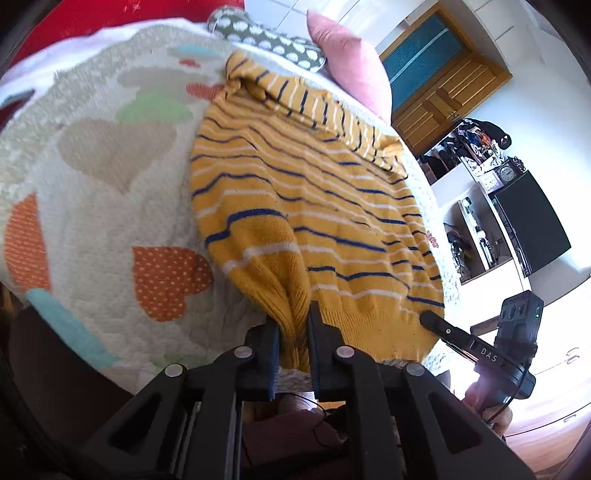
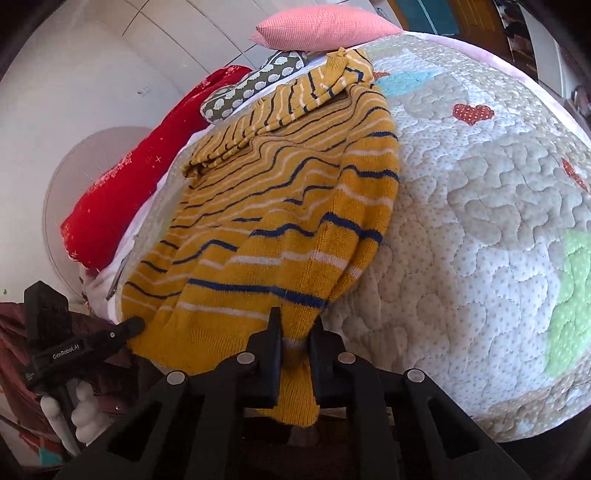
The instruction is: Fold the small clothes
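A mustard-yellow knitted sweater (image 1: 314, 192) with blue and white stripes lies flat on the quilted bed cover (image 1: 110, 206), its ribbed lower edge hanging over the near side. My left gripper (image 1: 293, 328) is shut on the ribbed edge at the sweater's left side, with bunched knit between its pads. My right gripper (image 2: 295, 328) is shut on the ribbed edge of the sweater (image 2: 277, 206) at its right side. Each view shows the other tool at the far corner of the hem: the right gripper (image 1: 428, 316) and the left gripper (image 2: 135, 325).
A pink pillow (image 2: 325, 26) and a green spotted cushion (image 2: 251, 88) lie beyond the sweater's collar. A red cloth (image 2: 122, 184) runs along the wall side. Past the bed stand white shelves and a black screen (image 1: 532, 221). The quilt (image 2: 480, 221) spreads wide to the right.
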